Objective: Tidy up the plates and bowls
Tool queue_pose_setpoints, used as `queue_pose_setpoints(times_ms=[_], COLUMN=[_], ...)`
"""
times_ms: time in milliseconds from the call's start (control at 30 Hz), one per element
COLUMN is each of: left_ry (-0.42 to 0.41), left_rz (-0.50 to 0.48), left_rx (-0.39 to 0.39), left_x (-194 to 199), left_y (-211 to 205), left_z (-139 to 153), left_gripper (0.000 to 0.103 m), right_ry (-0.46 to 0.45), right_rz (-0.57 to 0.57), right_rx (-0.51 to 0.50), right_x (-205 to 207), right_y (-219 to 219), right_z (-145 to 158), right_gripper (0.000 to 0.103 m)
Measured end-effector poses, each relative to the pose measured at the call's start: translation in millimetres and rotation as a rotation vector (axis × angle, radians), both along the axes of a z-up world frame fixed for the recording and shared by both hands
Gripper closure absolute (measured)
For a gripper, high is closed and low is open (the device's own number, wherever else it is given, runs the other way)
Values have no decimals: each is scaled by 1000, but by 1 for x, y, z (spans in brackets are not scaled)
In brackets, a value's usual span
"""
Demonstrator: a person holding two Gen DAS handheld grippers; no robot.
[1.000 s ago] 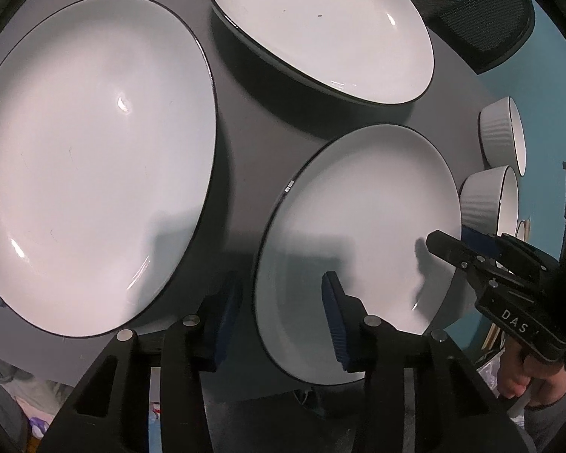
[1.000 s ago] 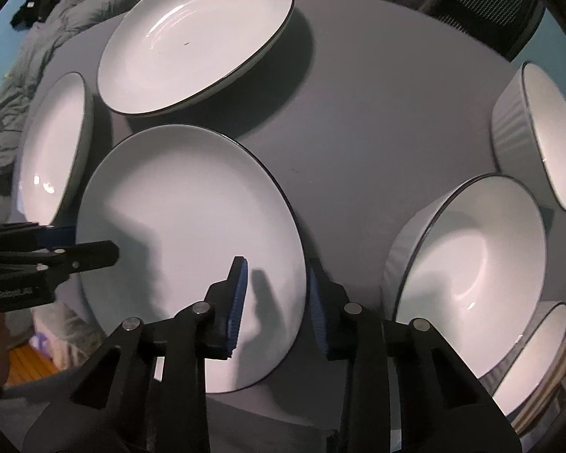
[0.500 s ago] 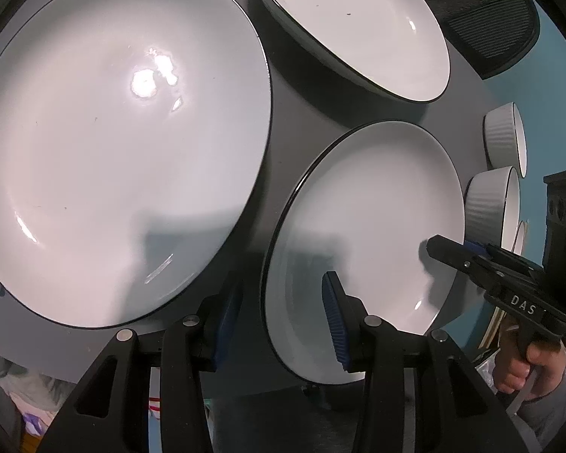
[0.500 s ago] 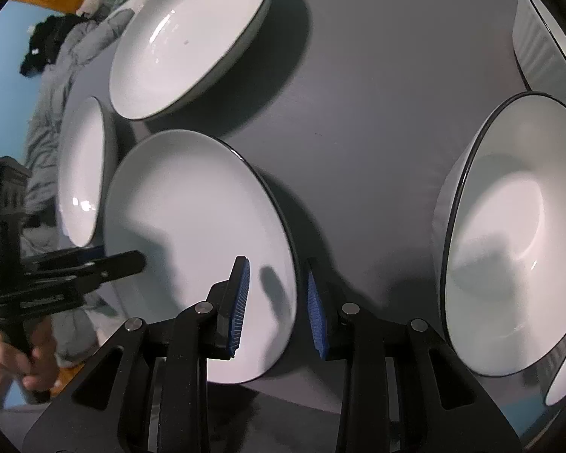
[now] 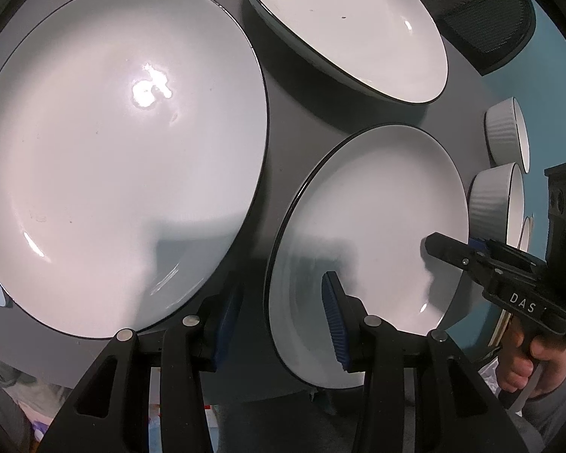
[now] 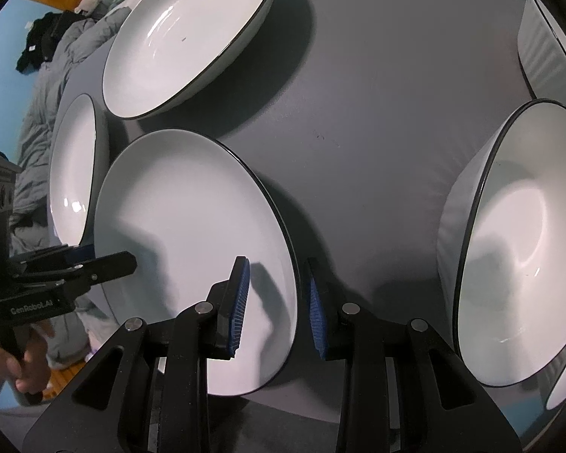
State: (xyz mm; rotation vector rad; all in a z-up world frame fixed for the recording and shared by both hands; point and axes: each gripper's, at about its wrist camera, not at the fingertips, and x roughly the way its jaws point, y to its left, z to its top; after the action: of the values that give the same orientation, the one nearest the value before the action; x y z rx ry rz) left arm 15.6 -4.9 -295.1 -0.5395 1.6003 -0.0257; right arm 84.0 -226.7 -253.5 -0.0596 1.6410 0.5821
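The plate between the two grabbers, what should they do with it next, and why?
Probably squeeze both shut on the plate. The right gripper is open with the plate's near rim between its pads, and the left gripper is open around the opposite rim. Neither looks clamped yet, so closing gently would likely give a firm two-sided hold before lifting it off the table.

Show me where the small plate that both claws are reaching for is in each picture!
Left wrist view: the small plate sits right of centre, the left claw straddling its near-left rim.
Right wrist view: the small plate sits left of centre, the right claw straddling its right rim.
Shared landmark: the deep plate lies just beyond it in both.
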Motion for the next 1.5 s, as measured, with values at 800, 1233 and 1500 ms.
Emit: queue_pose_setpoints(times_ms=[800,1233,1500], left_ry=[12,-75,-92], left_rz=[-67,-46,-25], left_rx=[34,76,109], left_x=[12,66,114], left_y=[-11,21,47], left_z=[31,57,61], left_gripper=[85,84,83], right_ry=[32,-40,-52], right_rz=[-60,-42,-14], right_rx=[37,50,54], right_x=[-4,33,73], right_y=[-17,8,46], right_z=[22,50,45], right_gripper=[88,88,88])
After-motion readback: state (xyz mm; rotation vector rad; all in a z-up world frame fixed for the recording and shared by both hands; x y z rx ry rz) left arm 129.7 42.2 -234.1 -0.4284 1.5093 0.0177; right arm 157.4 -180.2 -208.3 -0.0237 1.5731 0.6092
